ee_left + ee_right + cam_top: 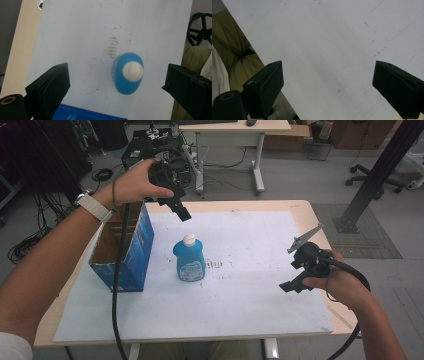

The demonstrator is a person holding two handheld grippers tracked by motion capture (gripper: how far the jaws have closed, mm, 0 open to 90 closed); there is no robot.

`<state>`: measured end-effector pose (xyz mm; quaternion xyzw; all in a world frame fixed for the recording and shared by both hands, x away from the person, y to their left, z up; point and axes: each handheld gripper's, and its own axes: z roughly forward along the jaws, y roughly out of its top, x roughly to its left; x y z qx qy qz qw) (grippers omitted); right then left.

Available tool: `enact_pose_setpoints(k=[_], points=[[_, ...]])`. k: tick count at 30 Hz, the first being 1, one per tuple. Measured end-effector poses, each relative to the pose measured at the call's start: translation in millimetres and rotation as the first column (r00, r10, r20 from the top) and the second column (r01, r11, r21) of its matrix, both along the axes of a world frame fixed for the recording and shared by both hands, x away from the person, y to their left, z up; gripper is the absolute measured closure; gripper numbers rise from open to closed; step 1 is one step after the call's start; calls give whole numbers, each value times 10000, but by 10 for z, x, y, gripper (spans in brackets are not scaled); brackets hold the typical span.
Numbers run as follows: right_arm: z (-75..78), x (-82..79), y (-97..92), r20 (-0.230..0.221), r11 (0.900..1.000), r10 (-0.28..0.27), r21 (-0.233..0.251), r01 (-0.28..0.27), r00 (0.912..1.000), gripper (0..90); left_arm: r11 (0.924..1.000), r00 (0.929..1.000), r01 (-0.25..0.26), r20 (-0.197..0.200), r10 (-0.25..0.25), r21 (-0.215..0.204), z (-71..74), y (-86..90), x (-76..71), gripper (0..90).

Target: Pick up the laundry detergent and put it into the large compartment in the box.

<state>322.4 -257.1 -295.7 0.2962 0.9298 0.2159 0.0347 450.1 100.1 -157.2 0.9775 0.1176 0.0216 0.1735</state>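
A blue bottle (189,259) with a white cap (188,239) stands upright on the white sheet (240,310) covering the table (305,210), just right of an open blue cardboard box (131,251) at the sheet's left edge. The left tool (181,211) is raised above and behind the bottle, pointing down at it; in the left gripper view its jaws stand wide apart with the bottle (128,73) below and between them, untouched. The right tool (290,286) is held over the sheet's right side, well apart from the bottle; in the right gripper view its jaws are spread wide with nothing between them above bare sheet (329,45).
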Motion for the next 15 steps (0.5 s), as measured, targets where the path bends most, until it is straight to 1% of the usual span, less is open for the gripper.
enact_pose_setpoints(k=[4,7,9,15], points=[[-2,-6,-4,-17,10000,-10,-12,10,10000,101,10000,10000,-5,-21,5,-74,-11,-2,-24,65],[-6,-6,-9,-6,10000,3,-9,-3,10000,101,10000,10000,-23,-33,23,-55,-12,-3,-36,65],[-7,-8,-11,-8,10000,-14,-19,14,10000,101,9999,10000,-40,-31,40,-137,-13,-2,-46,64],[0,-10,0,29,10000,8,-17,-8,10000,101,9999,10000,55,41,-54,-162,-12,-14,-88,65]])
